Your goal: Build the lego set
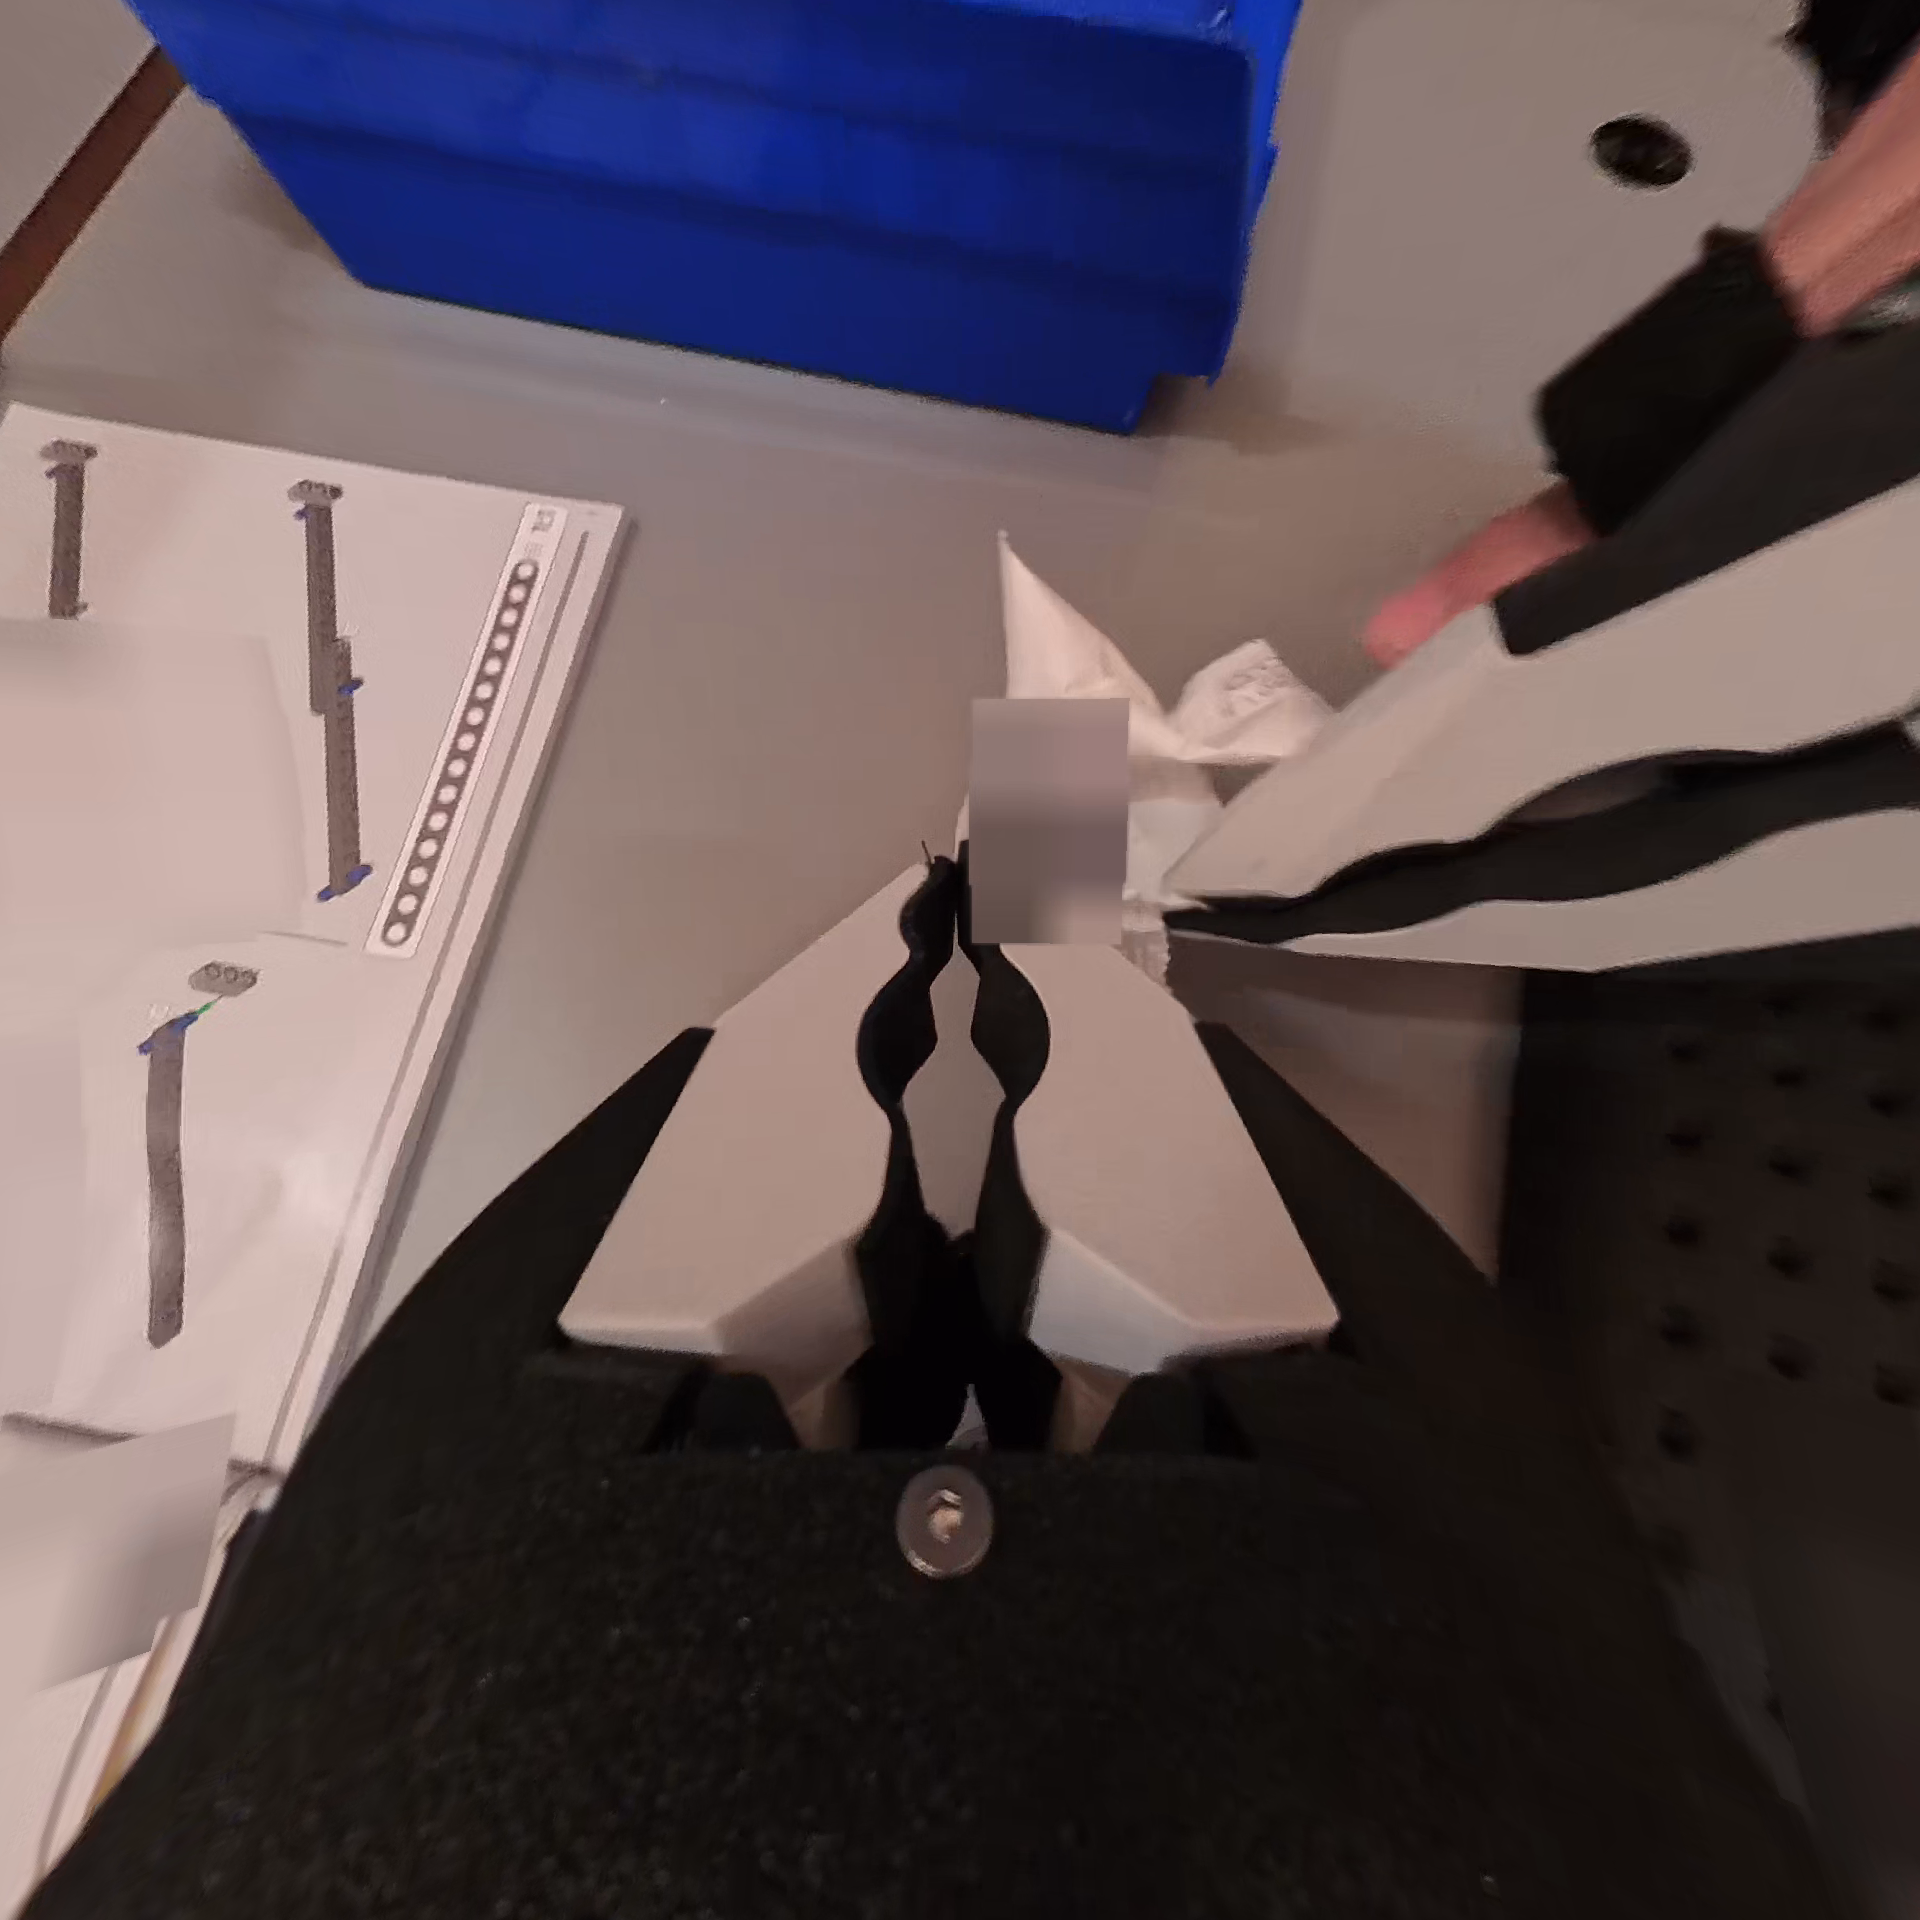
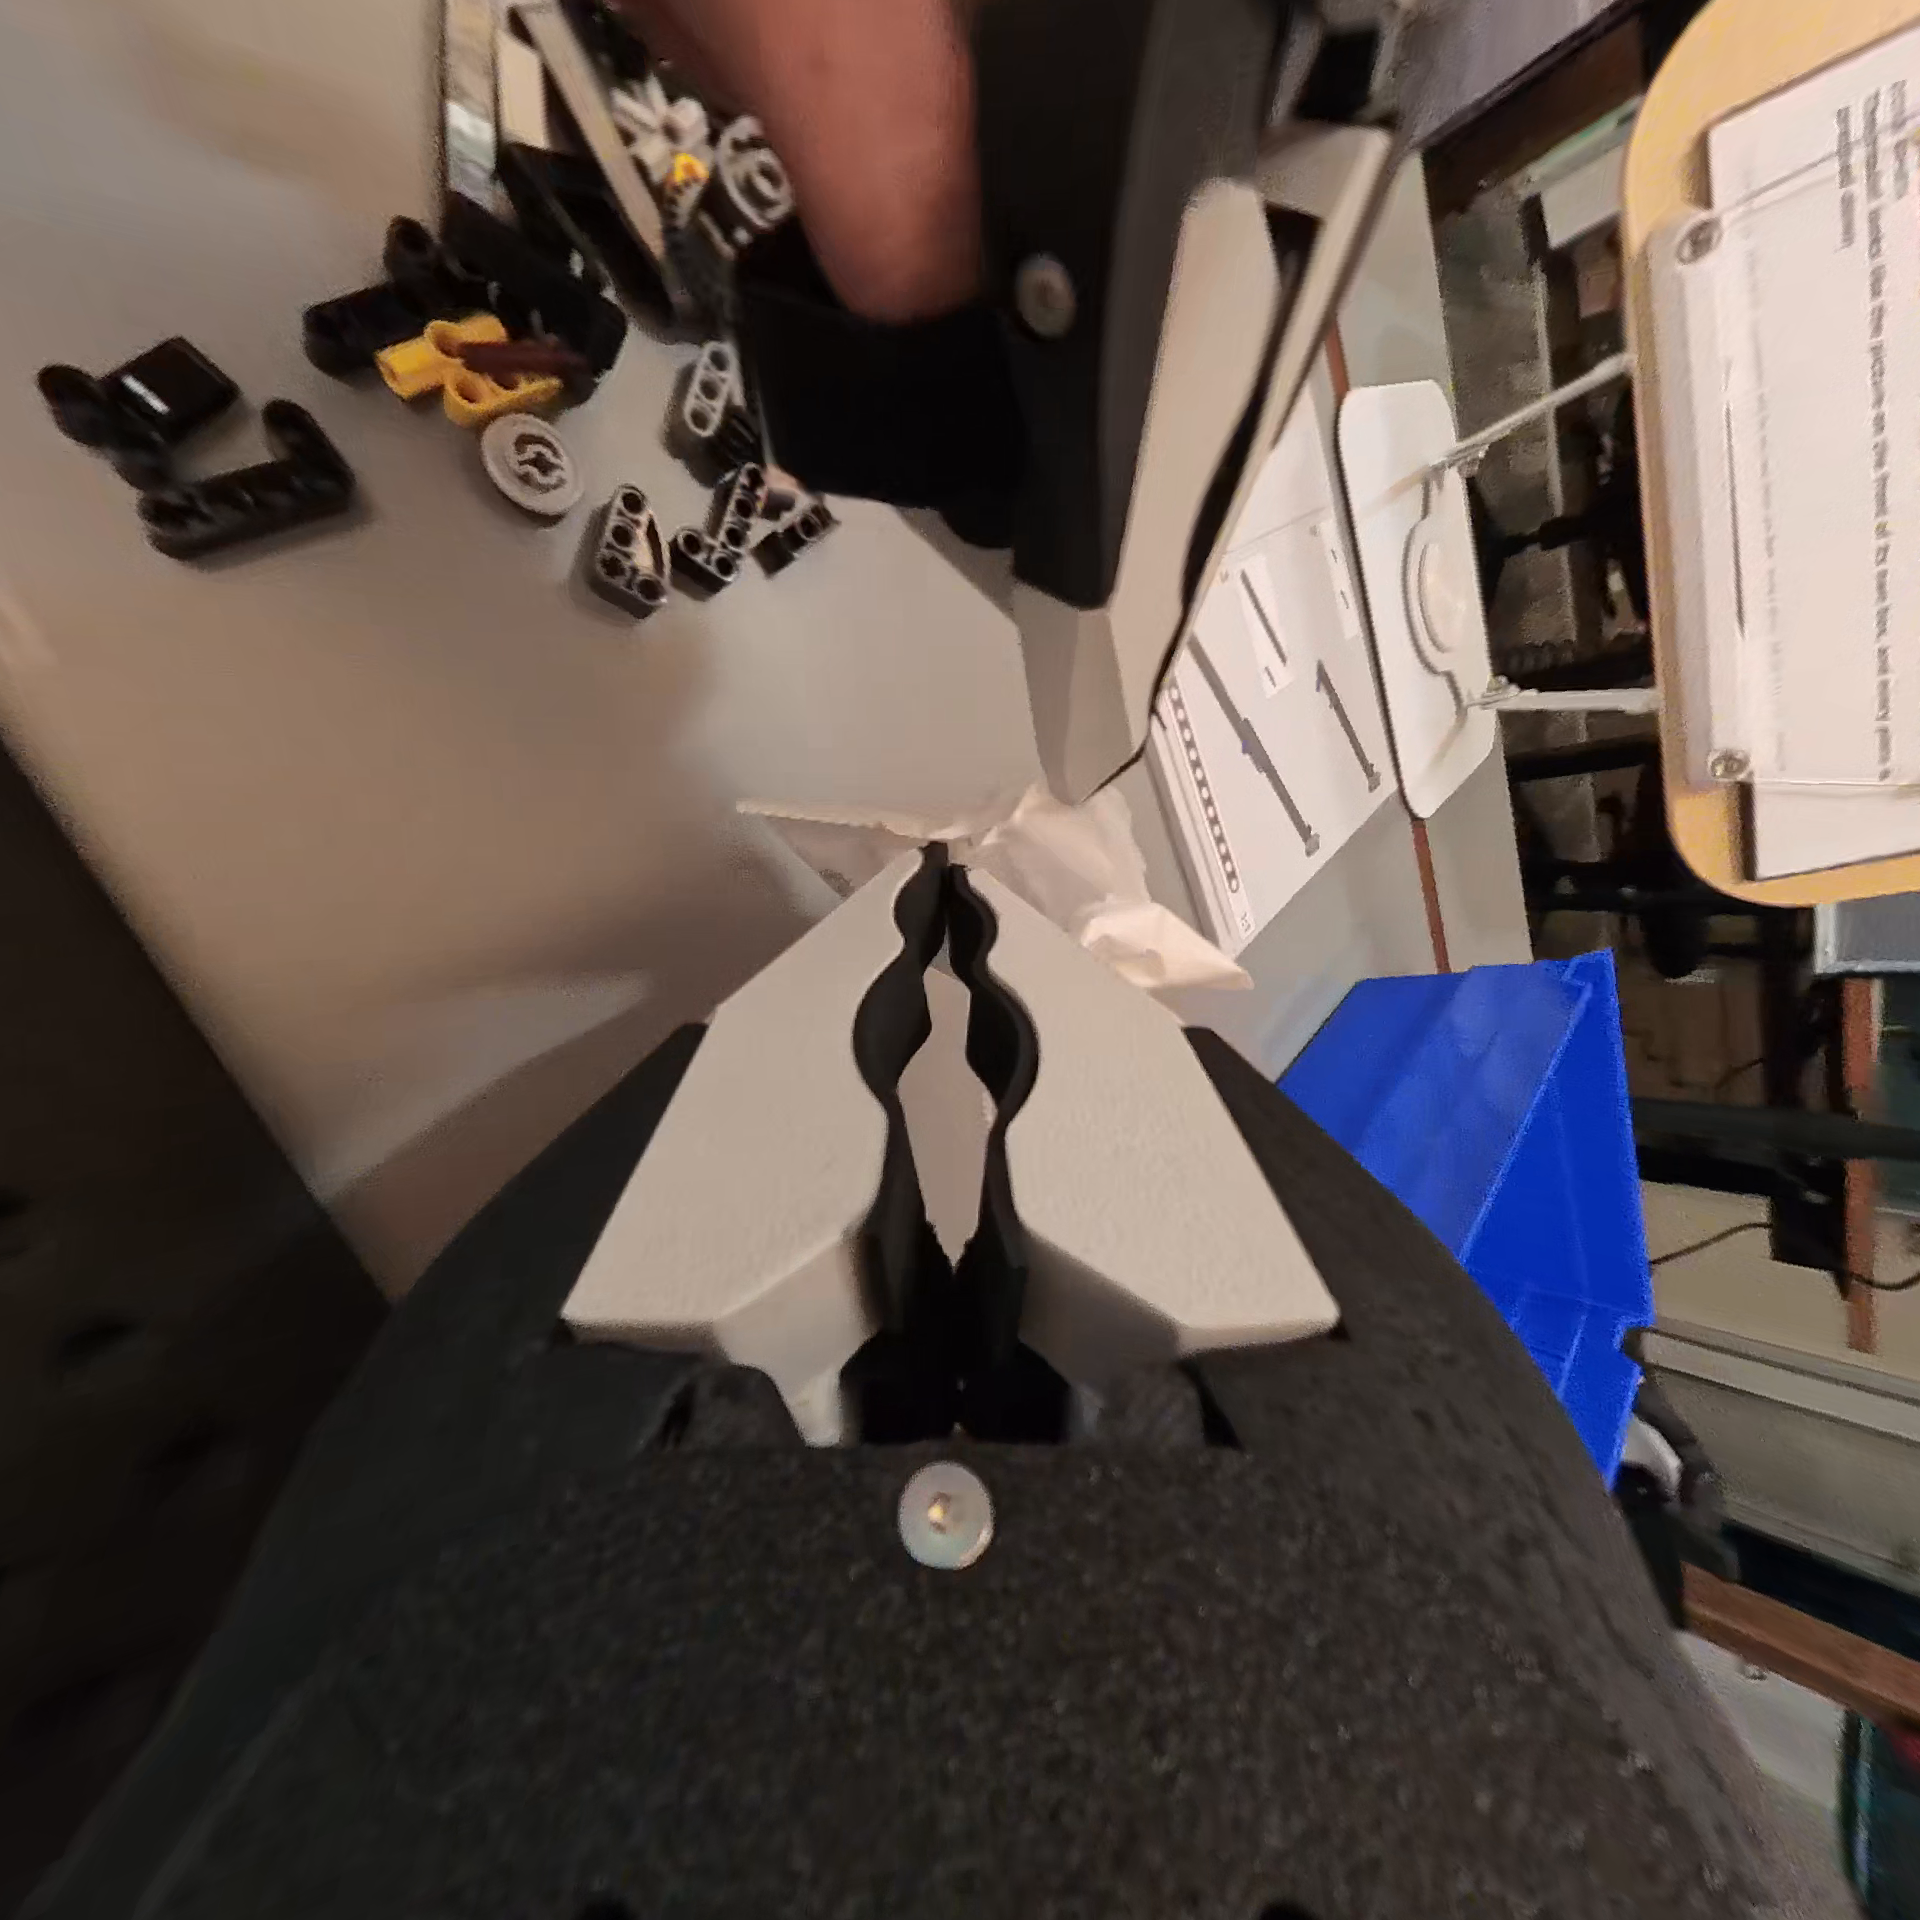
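Observation:
A crumpled white paper bag (image 1: 1070,644) hangs between my two grippers above the grey table (image 1: 748,644). My left gripper (image 1: 956,904) is shut; a blurred patch hides what lies just past its tips. In the right wrist view the left gripper (image 2: 1075,795) comes down from above and pinches the bunched bag (image 2: 1101,873). My right gripper (image 2: 940,868) is shut on the bag's serrated edge. In the left wrist view the right gripper (image 1: 1169,914) reaches in from the right, its tips at the bag. Loose black, grey and yellow Lego pieces (image 2: 520,416) lie on the table at the upper left.
An open instruction booklet (image 1: 312,727) lies left of the bag. A blue bin (image 1: 779,187) stands behind it. A black perforated board (image 1: 1714,1247) lies at the right. A person's hand (image 1: 1455,592) holds the right gripper. A chair with papers (image 2: 1766,468) stands past the table. Only a small space, under 4 cm, lies between the two pairs of fingers.

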`<action>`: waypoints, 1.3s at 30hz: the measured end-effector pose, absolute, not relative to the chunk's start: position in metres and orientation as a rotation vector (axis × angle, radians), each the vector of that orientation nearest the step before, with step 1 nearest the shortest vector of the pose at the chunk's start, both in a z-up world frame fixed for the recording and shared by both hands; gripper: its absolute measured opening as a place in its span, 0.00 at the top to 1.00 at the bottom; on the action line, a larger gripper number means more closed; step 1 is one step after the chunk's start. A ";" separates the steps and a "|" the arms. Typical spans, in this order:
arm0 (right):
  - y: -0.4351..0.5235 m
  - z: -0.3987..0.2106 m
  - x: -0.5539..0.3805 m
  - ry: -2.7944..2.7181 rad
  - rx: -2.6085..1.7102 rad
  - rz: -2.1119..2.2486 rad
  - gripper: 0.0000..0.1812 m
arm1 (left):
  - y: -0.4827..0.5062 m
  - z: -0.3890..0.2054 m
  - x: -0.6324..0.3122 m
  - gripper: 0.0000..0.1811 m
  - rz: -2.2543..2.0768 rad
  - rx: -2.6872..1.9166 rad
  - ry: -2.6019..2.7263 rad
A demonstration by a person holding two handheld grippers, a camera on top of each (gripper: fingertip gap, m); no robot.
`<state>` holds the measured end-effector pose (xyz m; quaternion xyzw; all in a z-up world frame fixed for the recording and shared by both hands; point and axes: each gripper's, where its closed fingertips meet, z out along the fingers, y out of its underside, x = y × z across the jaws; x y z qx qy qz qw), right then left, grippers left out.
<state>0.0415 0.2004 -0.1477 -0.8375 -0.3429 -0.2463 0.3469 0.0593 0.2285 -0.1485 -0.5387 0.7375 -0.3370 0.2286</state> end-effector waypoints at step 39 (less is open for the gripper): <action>0.196 -0.091 0.071 -0.164 -1.977 0.144 0.82 | 0.204 -0.118 0.030 1.00 -1.573 -1.658 1.706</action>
